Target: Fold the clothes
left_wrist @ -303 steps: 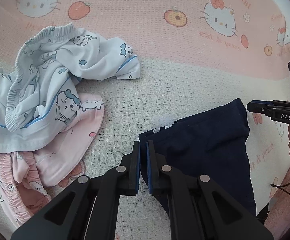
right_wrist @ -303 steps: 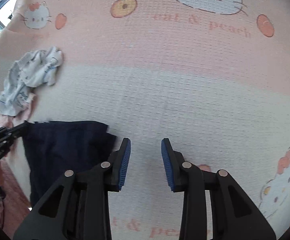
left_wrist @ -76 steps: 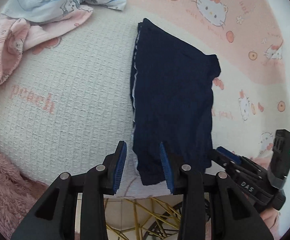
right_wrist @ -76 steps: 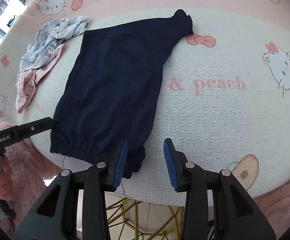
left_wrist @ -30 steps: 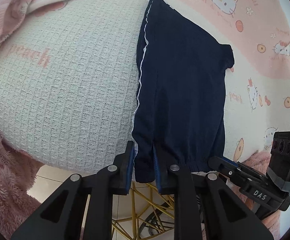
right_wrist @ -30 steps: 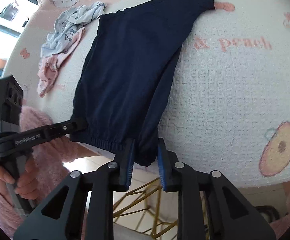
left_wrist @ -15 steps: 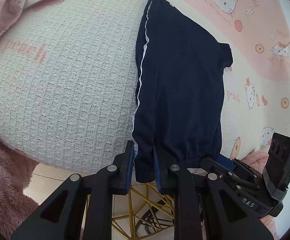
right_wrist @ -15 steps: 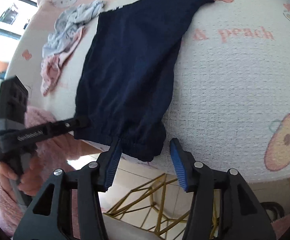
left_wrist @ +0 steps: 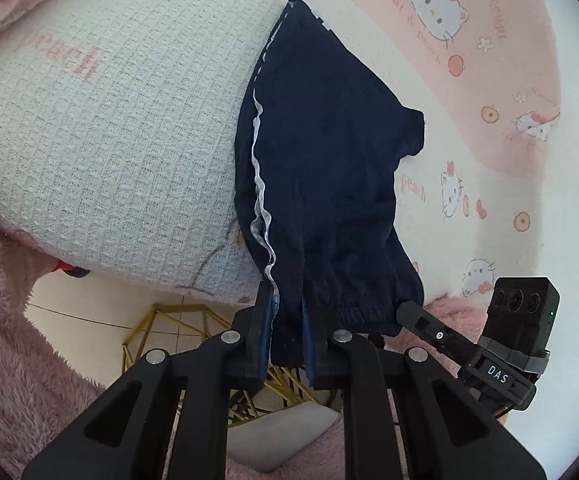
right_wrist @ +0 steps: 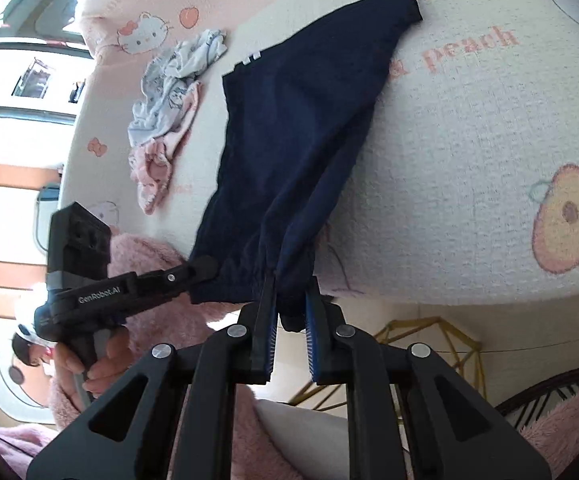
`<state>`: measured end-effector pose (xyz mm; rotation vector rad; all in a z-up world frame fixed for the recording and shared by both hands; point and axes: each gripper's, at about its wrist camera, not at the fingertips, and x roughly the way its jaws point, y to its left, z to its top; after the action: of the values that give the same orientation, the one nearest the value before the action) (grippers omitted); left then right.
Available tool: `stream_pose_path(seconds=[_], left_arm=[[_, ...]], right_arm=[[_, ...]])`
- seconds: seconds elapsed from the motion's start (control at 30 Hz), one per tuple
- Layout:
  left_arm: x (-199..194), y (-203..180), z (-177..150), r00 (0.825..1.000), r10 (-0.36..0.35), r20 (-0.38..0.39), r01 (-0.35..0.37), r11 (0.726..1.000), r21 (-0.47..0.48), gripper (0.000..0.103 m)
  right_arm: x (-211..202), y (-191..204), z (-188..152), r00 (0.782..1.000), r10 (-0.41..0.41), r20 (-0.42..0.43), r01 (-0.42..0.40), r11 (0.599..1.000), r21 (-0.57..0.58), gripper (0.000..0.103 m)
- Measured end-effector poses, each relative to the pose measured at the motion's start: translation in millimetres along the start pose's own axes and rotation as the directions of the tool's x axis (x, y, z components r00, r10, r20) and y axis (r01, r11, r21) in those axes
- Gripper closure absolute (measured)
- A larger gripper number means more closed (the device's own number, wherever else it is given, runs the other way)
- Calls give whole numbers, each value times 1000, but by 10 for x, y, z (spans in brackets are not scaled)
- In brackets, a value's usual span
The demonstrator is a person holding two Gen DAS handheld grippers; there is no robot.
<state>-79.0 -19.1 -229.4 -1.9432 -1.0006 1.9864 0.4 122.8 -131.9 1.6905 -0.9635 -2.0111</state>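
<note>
Navy trousers pinched at the cuffs! Left gripper and right gripper are both closing on cloth, over the blanket edge.

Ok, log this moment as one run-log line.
step: fold lift | left gripper: closing on navy garment hem | right gripper: closing on hem's other corner | far end: on blanket

This looks like a room in a home, set up for sorting laundry. A table is covered with a soft waffle-weave blanket in pink and cream, printed with cartoon cats and peaches. Dark blue trousers lie across it, and a small heap of children's pyjamas sits further off. Under the edge show pale floor tiles and a gold wire frame. A bright window stands at one side.
</note>
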Motion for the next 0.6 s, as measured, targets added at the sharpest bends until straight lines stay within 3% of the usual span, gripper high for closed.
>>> stream_pose_path(seconds=[0.23, 0.3, 0.33, 0.37, 0.47, 0.53, 0.6], left_arm=[[-159, -124, 966, 992, -108, 61, 108, 994, -4, 86], [-208, -109, 1149, 994, -64, 90, 63, 998, 8, 65], [-244, -113, 1209, 993, -25, 117, 21, 999, 39, 62], [-280, -120, 1262, 989, 13, 146, -24, 997, 71, 60], [-263, -243, 1163, 977, 106, 187, -149, 960, 237, 60], [-116, -197, 1043, 982, 128, 143, -163, 948, 273, 60], [89, -121, 901, 989, 122, 78, -137, 962, 234, 60]], right_arm=[[-82, 183, 778, 997, 29, 69, -29, 1000, 2, 90], [-4, 185, 1033, 995, -22, 95, 19, 999, 28, 86], [-29, 141, 1112, 994, -18, 104, 13, 999, 44, 82], [-53, 110, 1173, 994, 2, 111, -9, 998, 57, 75], [-131, 57, 1225, 992, -10, 125, 3, 998, 56, 68], [-138, 57, 1170, 990, -89, 111, 89, 996, 5, 67], [-139, 58, 1108, 981, -166, 98, 171, 984, -46, 67]])
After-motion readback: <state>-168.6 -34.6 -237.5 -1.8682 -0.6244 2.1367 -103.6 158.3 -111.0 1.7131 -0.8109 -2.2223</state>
